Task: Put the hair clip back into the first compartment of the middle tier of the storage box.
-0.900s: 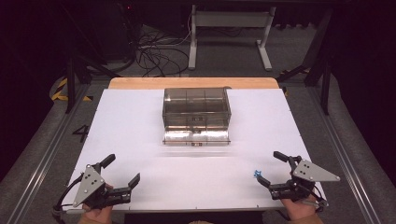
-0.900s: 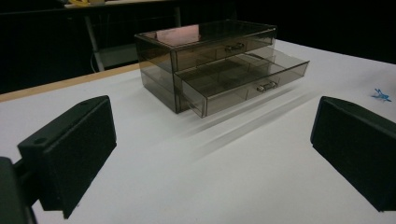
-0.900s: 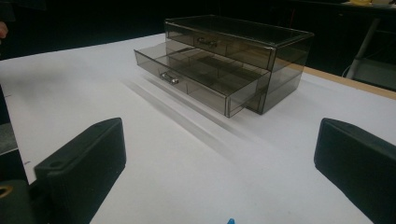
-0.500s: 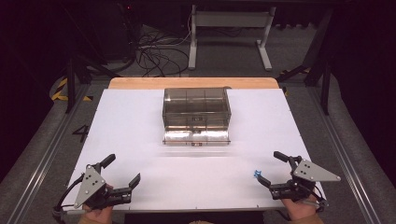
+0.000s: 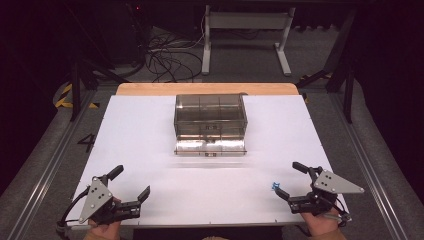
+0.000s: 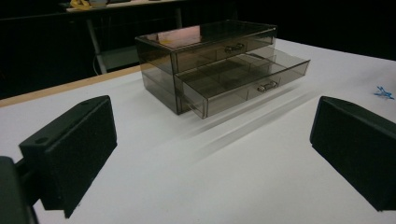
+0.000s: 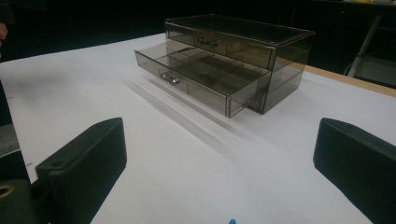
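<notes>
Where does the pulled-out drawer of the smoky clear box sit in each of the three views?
High view: the open drawer lies centre, on the near side of the drawer box.
Left gripper view: upper middle, the drawer pointing right.
Right gripper view: upper middle, the drawer pointing left.
Shared landmark: the small metal handle on the drawer's front.

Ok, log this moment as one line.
left tool: open, near table edge | right tool: open, near table edge | drawer box: lower drawer pulled out | blue bit: by right tool
</notes>
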`<state>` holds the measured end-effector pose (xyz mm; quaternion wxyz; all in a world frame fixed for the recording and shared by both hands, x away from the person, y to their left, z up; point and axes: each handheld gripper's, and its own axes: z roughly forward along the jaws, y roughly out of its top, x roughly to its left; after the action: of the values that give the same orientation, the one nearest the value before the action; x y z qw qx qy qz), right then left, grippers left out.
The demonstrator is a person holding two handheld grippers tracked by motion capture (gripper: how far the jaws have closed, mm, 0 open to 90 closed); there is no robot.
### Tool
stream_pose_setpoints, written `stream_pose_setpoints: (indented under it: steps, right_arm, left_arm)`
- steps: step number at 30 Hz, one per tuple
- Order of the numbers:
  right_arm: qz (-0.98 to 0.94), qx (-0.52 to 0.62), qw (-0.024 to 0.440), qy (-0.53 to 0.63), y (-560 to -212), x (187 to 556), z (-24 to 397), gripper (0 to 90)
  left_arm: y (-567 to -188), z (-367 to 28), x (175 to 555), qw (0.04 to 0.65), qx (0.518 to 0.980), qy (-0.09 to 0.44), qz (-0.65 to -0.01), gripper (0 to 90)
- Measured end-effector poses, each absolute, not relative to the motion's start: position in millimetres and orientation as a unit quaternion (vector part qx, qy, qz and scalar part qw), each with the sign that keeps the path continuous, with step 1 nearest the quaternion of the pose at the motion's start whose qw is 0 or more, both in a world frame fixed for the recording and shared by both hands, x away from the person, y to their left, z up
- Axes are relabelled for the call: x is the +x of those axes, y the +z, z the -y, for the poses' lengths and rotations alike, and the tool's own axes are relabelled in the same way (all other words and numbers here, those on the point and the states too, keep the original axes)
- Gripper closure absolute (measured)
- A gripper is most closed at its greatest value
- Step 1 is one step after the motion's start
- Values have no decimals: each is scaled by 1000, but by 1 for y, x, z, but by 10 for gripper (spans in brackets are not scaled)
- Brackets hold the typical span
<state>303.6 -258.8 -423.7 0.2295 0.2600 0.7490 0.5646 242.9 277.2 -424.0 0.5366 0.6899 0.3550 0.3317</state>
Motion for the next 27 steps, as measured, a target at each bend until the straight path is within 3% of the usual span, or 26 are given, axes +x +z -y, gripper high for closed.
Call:
stream_pose_setpoints:
  steps: [27]
  right_arm:
    - [-782,262,206,526,-406,334,238,33]
  left_arm:
    - [-425,-274,243,534,692,332,-354,15]
